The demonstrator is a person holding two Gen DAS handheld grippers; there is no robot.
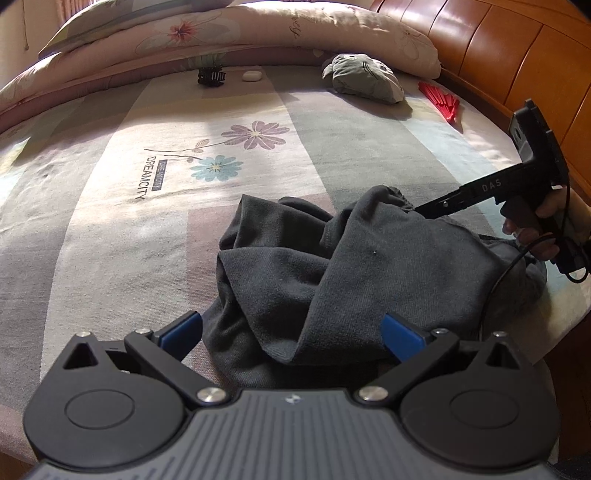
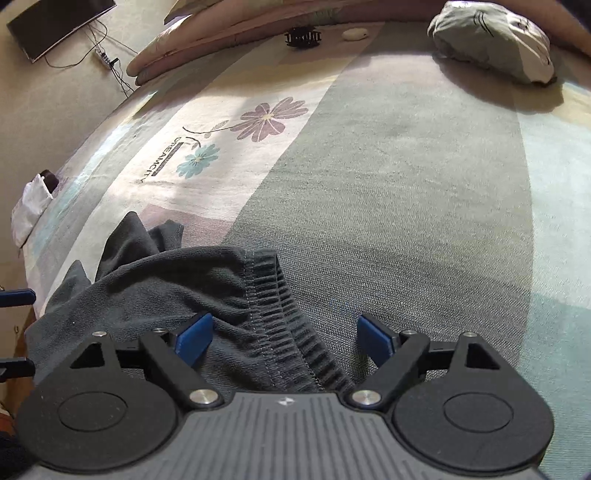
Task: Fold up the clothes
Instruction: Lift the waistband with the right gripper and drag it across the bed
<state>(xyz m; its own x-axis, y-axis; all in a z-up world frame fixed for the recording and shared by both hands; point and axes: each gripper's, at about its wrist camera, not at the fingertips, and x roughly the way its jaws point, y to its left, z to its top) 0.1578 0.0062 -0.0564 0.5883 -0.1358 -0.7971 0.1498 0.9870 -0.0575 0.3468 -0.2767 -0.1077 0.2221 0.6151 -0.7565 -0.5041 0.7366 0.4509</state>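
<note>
Left gripper [image 1: 291,332] nearest, blue fingers [image 1: 183,326] spread wide, straddling the near edge of the dark grey garment [image 1: 332,266] without pressing it. Garment itself crumpled in a heap near the front edge of the striped bedsheet [image 1: 110,229], folds twisted over one another. On the garment's right side, right gripper [image 2: 284,338] with fingers [image 2: 194,338] parted wide, poised over the ribbed elastic waistband [image 2: 284,314], nothing pinched between them. Gripped by a hand [image 1: 546,225] at the right of the garment, cable [image 1: 498,280] trailing across the cloth. Beyond the garment, a flower print [image 1: 255,134] with lettering on the sheet. Farther behind the garment, a grey plush toy [image 1: 364,77], a red folding fan [image 1: 441,101], a black hair clip [image 1: 211,76] and a small white case [image 1: 252,75]. Farthest from the garment, a floral quilt [image 1: 221,33] and wooden headboard [image 1: 517,55].
</note>
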